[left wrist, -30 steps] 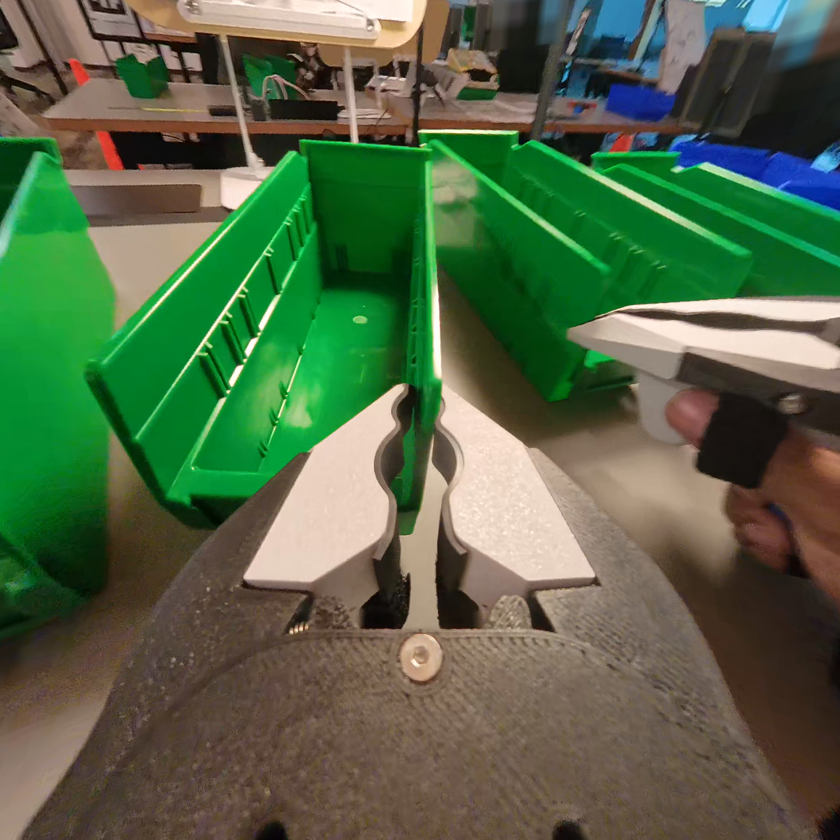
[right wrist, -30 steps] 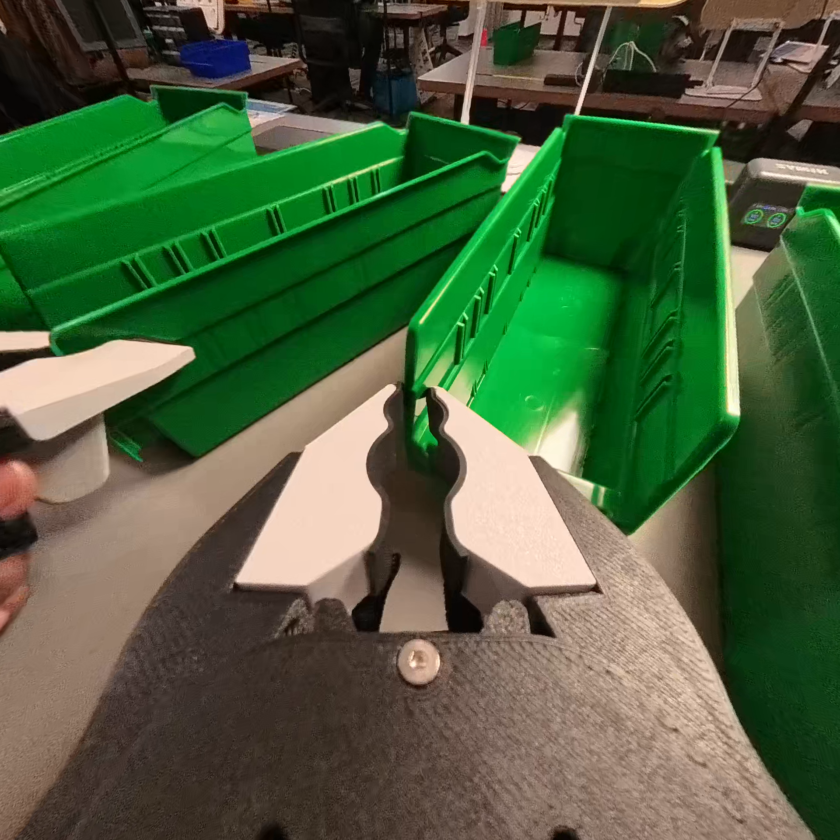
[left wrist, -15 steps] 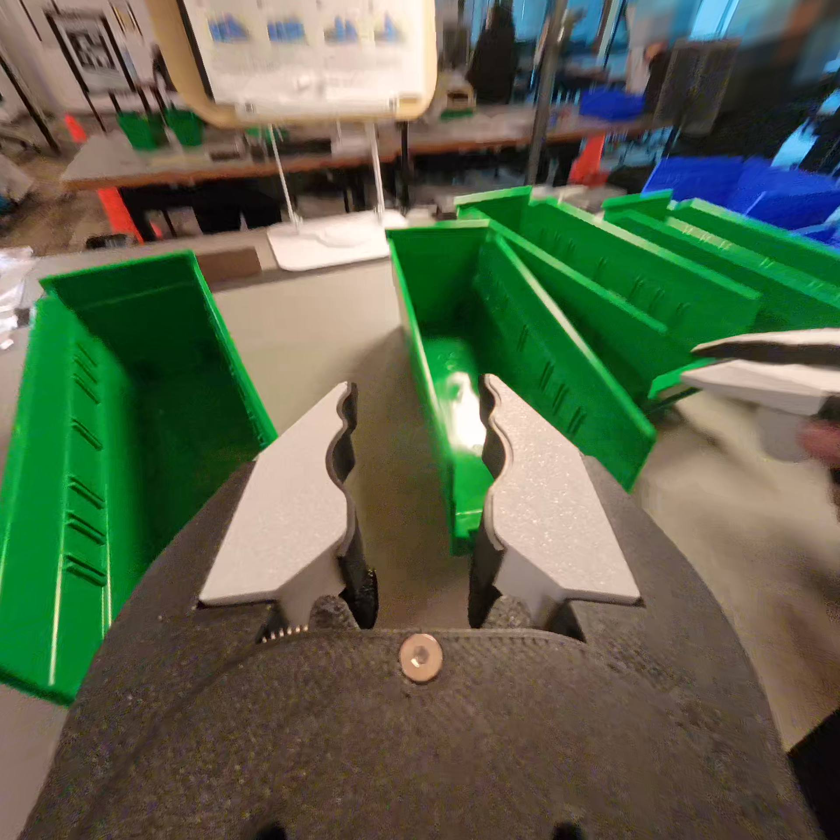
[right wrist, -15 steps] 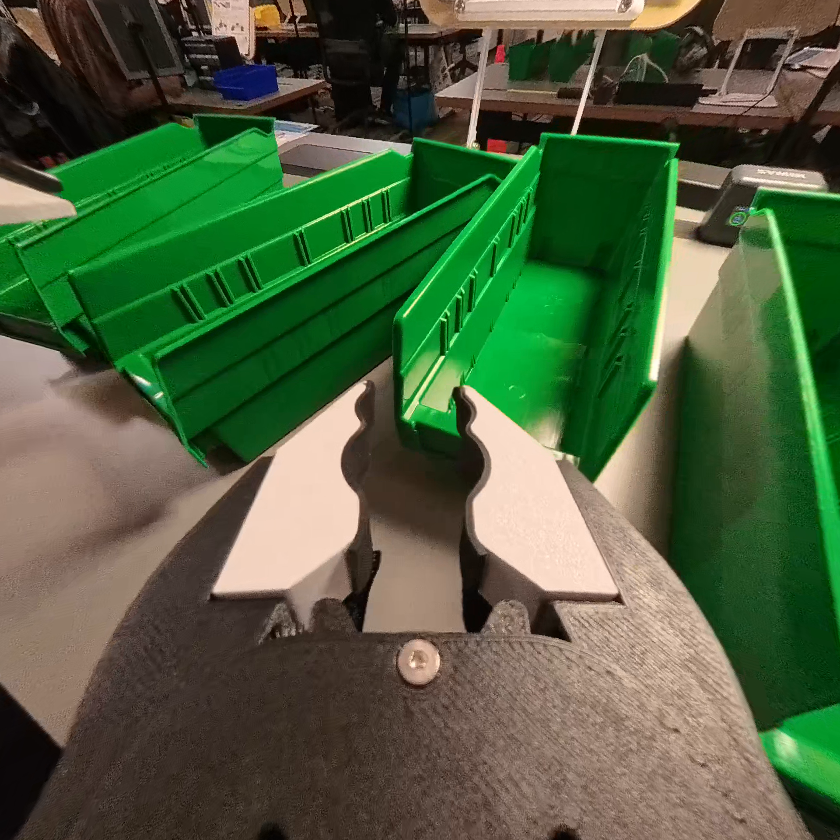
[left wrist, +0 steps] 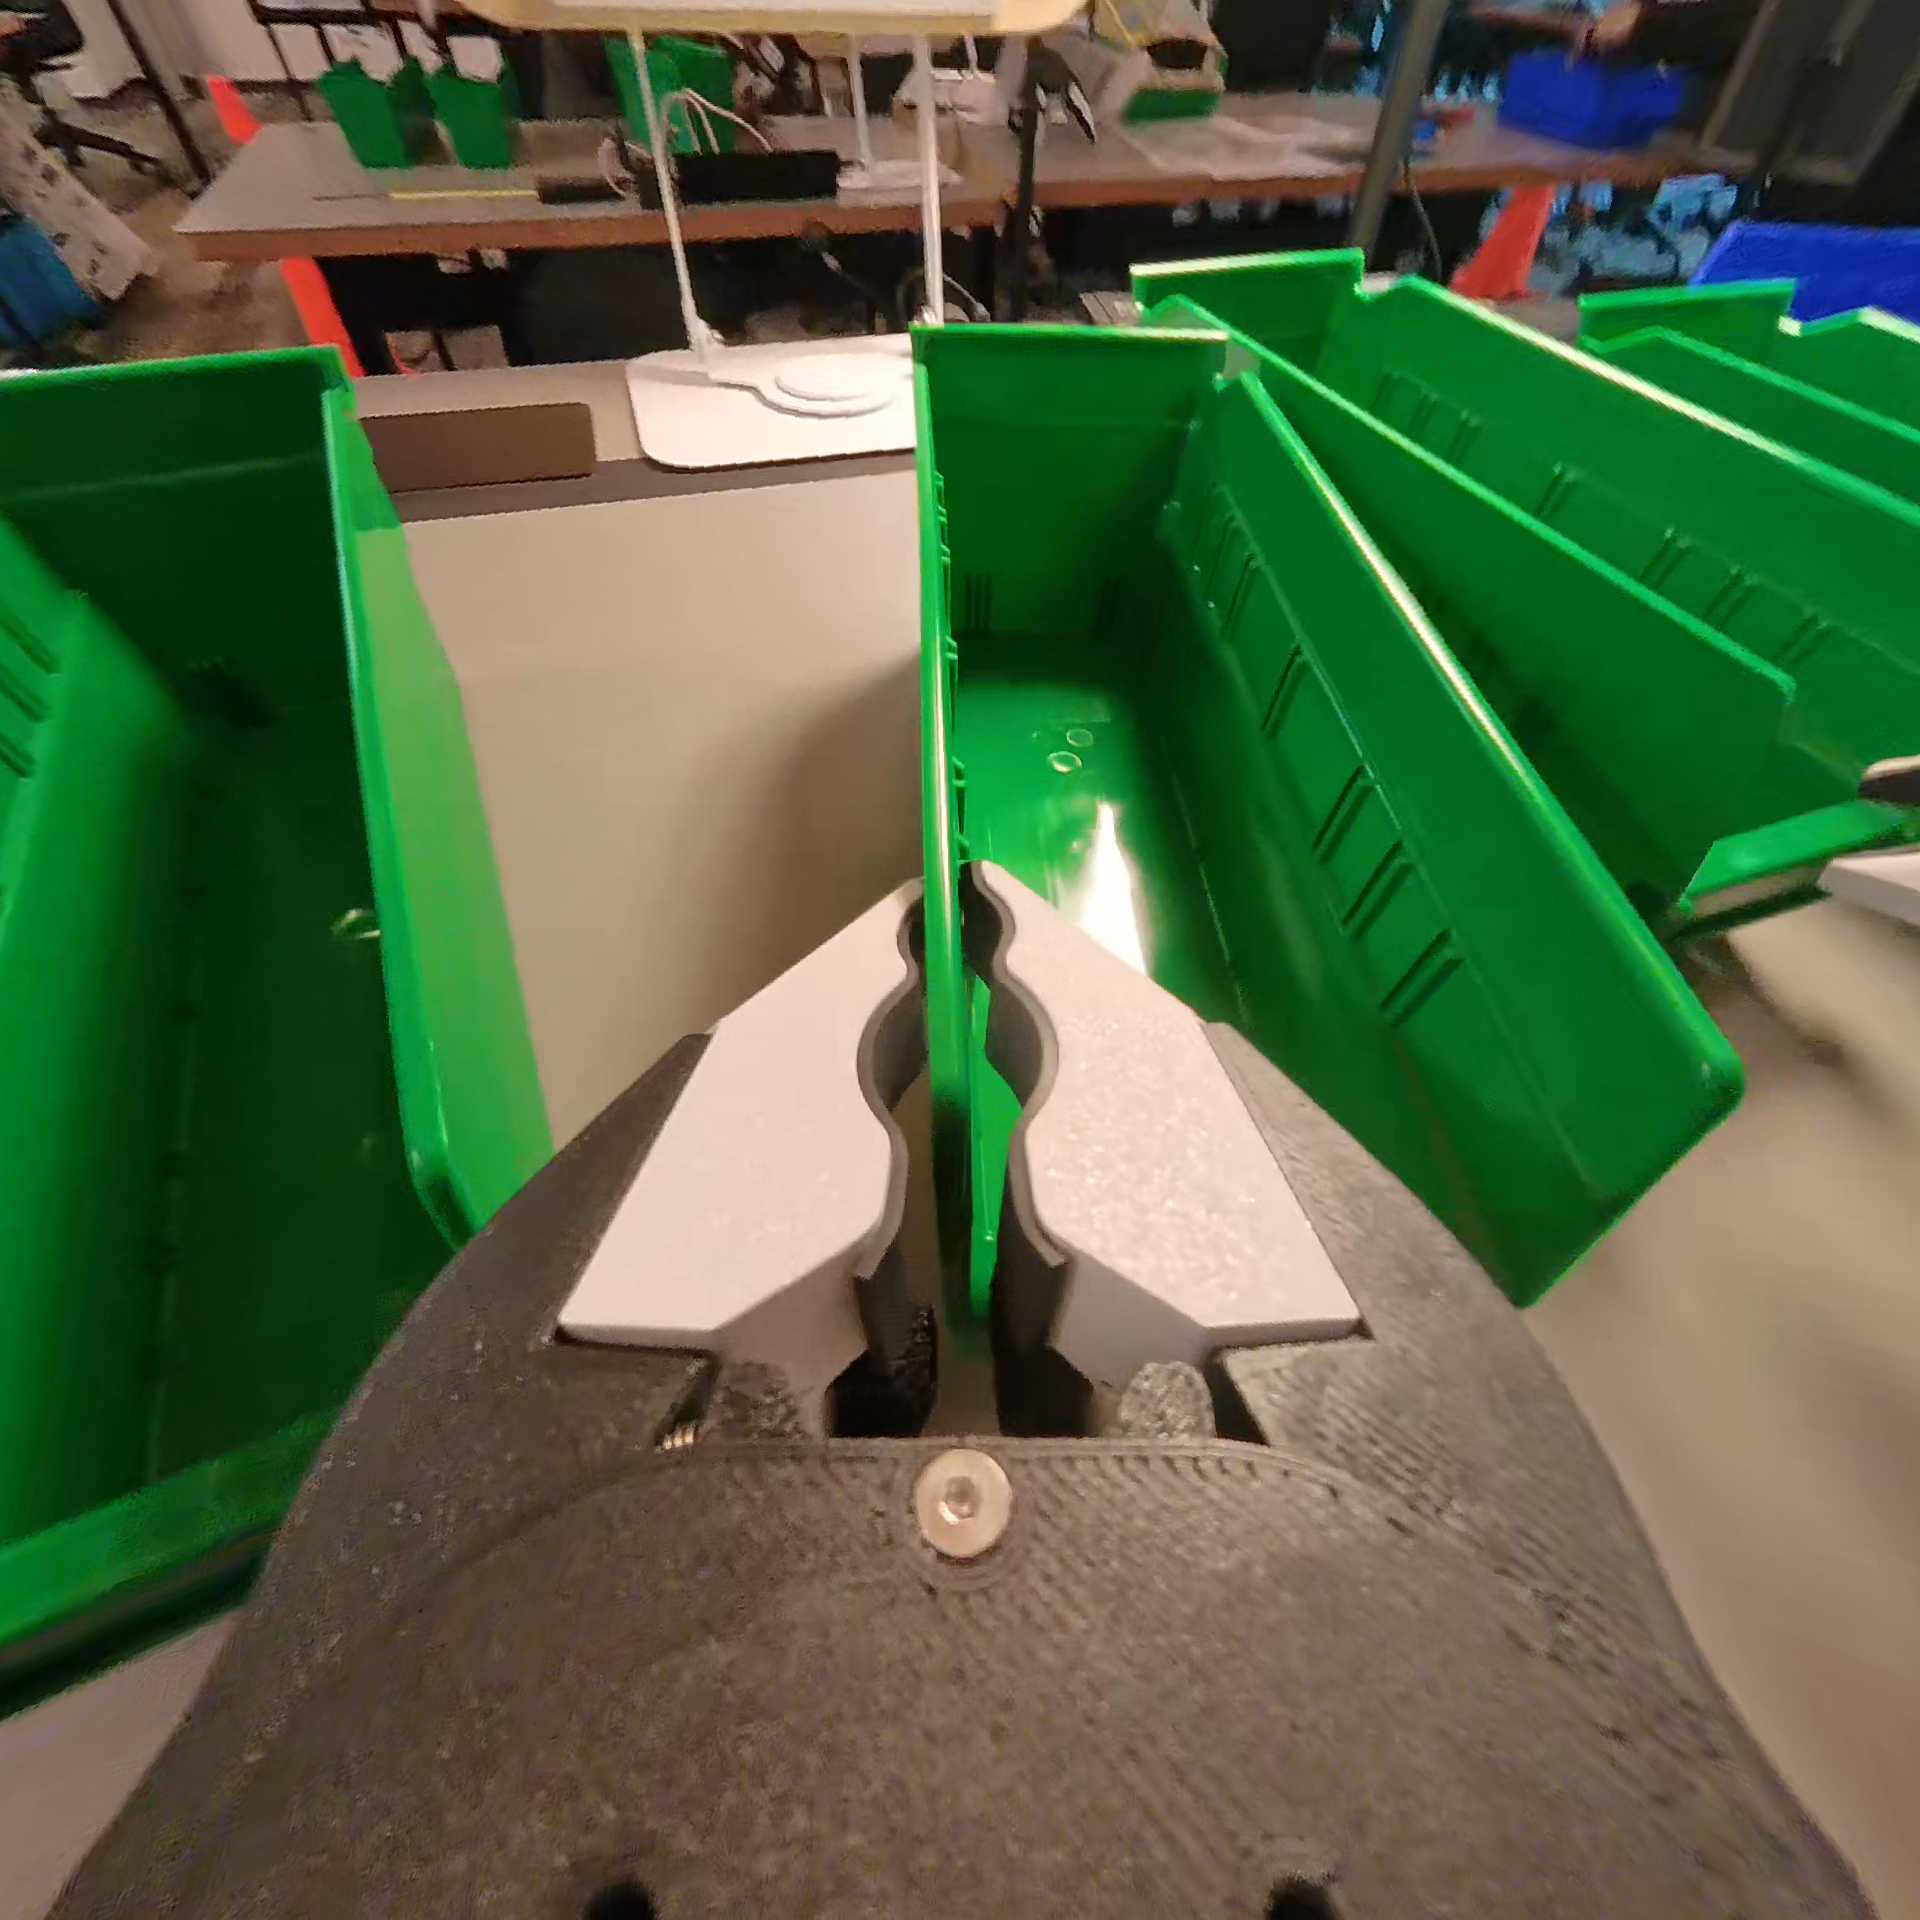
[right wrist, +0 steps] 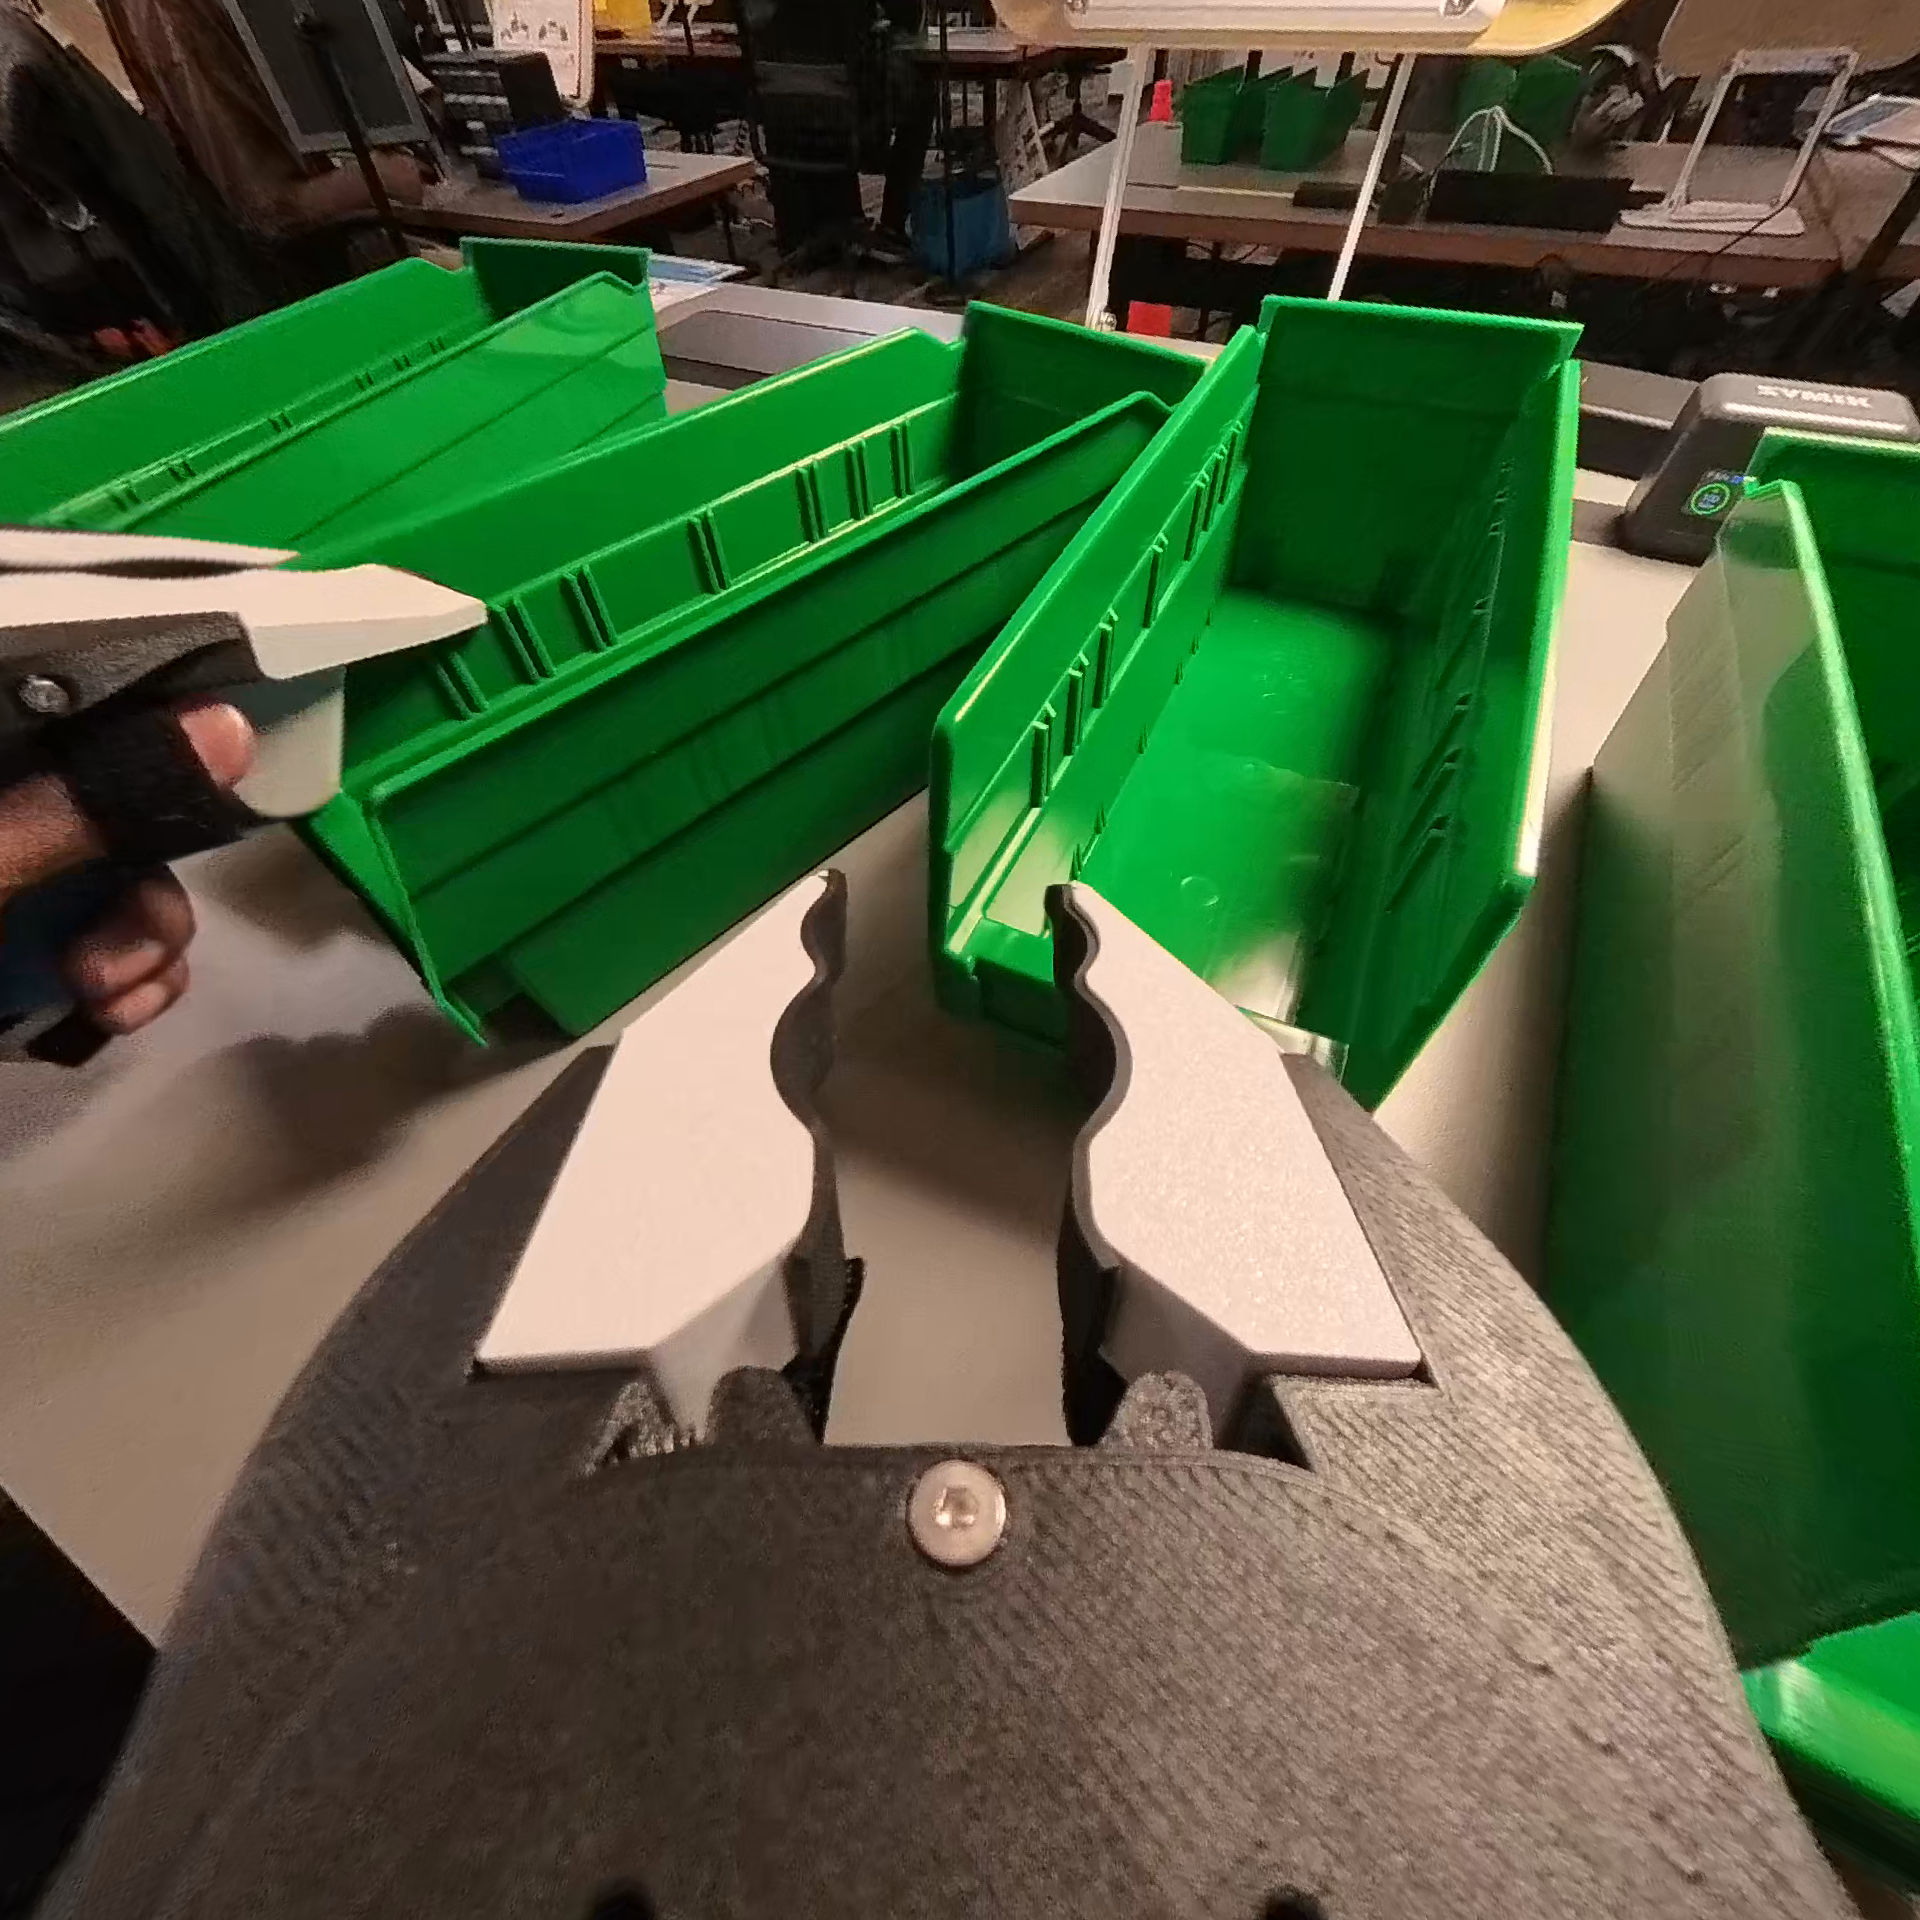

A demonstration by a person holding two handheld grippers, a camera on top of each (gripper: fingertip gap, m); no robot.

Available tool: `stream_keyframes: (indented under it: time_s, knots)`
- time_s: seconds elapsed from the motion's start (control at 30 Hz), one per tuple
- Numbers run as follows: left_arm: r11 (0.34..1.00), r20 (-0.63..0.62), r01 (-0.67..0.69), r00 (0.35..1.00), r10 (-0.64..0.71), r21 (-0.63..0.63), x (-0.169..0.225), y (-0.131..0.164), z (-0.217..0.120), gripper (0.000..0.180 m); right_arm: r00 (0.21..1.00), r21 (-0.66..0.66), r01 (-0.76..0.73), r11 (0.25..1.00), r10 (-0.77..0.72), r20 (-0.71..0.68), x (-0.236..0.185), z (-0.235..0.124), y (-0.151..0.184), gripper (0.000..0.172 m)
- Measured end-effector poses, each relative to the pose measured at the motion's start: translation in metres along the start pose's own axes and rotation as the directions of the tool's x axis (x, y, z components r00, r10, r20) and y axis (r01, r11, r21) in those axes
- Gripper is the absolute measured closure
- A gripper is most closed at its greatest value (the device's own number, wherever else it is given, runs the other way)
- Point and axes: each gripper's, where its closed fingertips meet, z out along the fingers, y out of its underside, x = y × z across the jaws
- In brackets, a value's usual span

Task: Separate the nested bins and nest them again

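Firmly, the left tool (left wrist: 945, 904) pinched the near side wall of a green bin (left wrist: 1091, 582) standing on the grey surface (left wrist: 665, 727). The right tool (right wrist: 940, 899) was spread over bare surface just beside that bin's corner. More green bins (right wrist: 644, 644) crowded both sides, with worktables (left wrist: 582, 208) behind.

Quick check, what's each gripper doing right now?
Left gripper: closed on the green bin's side wall.
Right gripper: open, holding nothing.
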Motion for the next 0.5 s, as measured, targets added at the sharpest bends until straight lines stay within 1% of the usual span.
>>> stream_keyframes:
  time_s: [0.13,0.23,0.37,0.5]
  knots:
    - [0.995,0.068,0.086,0.994,-0.090,0.059,-0.004,0.002,-0.010,0.179,1.000,-0.001,-0.005,1.000,0.005,0.006,-0.001,0.001,0.001,0.131]
    - [0.985,0.095,0.143,0.984,-0.153,0.097,-0.008,0.003,-0.016,0.179,1.000,0.003,-0.010,1.000,0.010,0.012,-0.003,0.002,0.002,0.131]
    - [0.980,0.132,0.164,0.975,-0.178,0.115,-0.015,0.001,-0.013,0.179,1.000,-0.003,-0.012,1.000,0.012,0.020,-0.006,0.004,0.005,0.131]
    - [0.972,0.116,0.189,0.972,-0.206,0.139,-0.015,-0.002,-0.007,0.178,1.000,-0.003,-0.011,1.000,0.011,0.023,-0.009,0.003,0.006,0.131]
